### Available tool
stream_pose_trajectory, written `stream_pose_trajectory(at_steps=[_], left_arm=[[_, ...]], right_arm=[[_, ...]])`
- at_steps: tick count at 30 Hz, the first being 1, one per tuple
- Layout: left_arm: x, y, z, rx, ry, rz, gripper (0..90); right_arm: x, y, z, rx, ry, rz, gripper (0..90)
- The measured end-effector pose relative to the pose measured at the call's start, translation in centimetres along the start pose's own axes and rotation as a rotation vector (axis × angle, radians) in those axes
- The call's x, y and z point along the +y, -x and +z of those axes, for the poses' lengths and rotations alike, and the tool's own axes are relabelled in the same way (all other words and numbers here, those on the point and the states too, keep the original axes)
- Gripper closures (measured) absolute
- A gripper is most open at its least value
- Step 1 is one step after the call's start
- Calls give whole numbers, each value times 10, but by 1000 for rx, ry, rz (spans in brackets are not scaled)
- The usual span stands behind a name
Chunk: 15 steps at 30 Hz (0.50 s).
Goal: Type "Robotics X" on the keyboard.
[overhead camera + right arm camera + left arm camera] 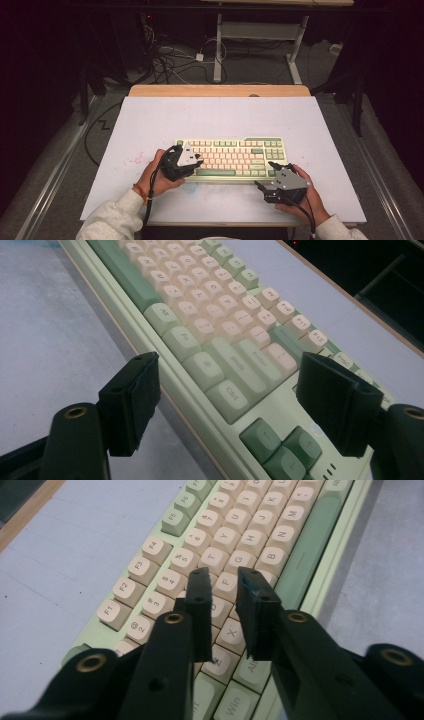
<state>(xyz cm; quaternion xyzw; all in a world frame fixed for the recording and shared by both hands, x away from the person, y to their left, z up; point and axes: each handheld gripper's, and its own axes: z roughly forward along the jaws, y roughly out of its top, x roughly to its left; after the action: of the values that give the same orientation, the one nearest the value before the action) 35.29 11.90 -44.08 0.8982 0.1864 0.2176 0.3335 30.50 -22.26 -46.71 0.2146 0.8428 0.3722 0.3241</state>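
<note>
The left hand-held gripper [225, 575] hovered narrowly parted, empty, over the keyboard [235, 155]; the right hand-held gripper [225, 400] stood wide. Best press one key squarely, sparing neighbours.

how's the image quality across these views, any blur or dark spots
High view: the table is evenly lit, the room behind nearly black, the keyboard legends too small to read. Left gripper view: key legends fairly sharp, the near jaws soft. Right gripper view: near keys readable, far rows blurring, jaws dark and featureless.
</note>
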Motion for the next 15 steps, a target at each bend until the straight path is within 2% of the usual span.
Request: stream_pose_trajectory(at_steps=[2,5,7,11,15], left_arm=[[-3,0,-3,9,5,7,626],[-10,1,-10,46,28,2,487],[-14,1,-14,71,37,3,426],[-26,1,-24,92,69,-34,331],[-38,4,-30,116,106,-60,258]], right_arm=[[0,0,0,-1,-2,-1,259],[0,1,1,-2,-3,2,259],[0,1,0,-5,-3,1,259],[0,2,-1,-9,3,13,259],[0,3,0,7,1,31,259]])
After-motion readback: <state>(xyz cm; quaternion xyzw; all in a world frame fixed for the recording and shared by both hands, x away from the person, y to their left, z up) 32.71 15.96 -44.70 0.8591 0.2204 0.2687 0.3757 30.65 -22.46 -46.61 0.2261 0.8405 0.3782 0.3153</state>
